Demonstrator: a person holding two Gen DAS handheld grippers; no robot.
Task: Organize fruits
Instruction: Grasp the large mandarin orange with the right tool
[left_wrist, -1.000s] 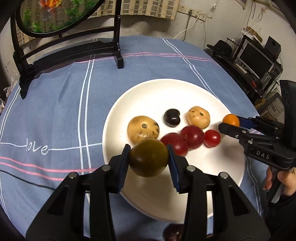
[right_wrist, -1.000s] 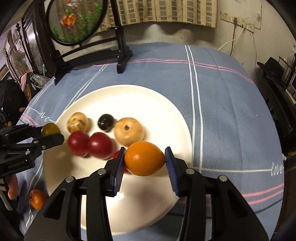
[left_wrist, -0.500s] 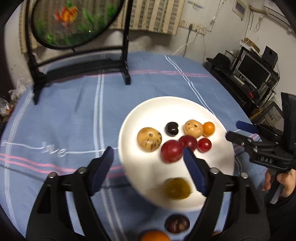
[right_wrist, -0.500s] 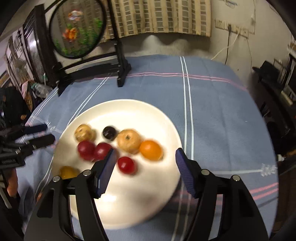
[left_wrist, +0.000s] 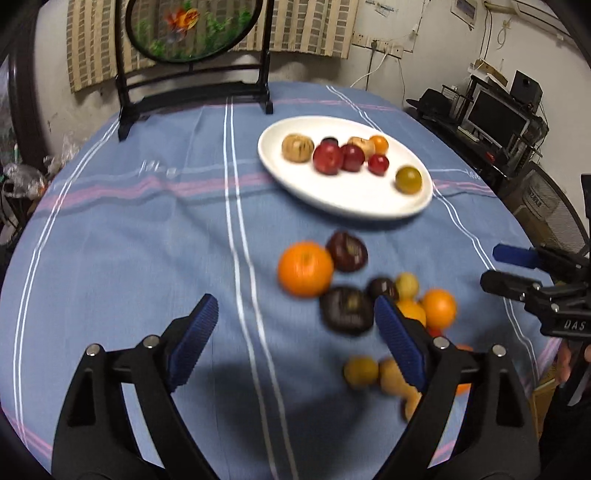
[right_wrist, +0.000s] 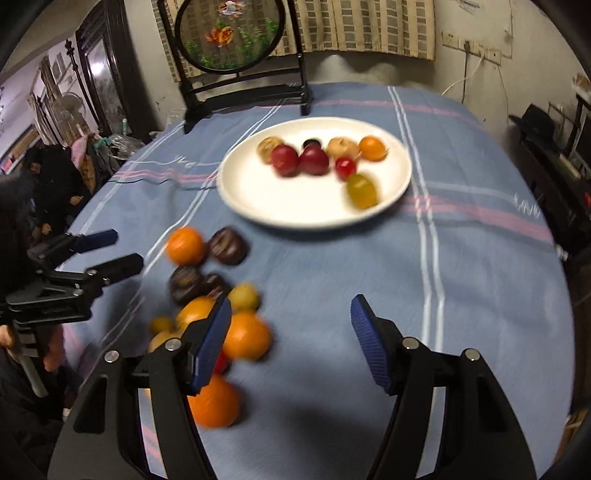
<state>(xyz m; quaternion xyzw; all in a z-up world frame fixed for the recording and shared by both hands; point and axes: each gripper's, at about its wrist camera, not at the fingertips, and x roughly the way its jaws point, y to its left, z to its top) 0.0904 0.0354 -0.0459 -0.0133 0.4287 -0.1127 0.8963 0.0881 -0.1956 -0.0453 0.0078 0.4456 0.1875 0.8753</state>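
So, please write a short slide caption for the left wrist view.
Open left gripper above a blue tablecloth, loose fruit ahead and a white plate of fruit beyond.

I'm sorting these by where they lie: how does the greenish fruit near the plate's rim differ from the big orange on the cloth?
The greenish fruit is olive-yellow; the big orange is bright orange. The greenish fruit lies on the white plate, apart from the other fruit there; the orange lies on the blue cloth, against a dark fruit. The greenish fruit looks smaller. Both are round, and no gripper holds either.
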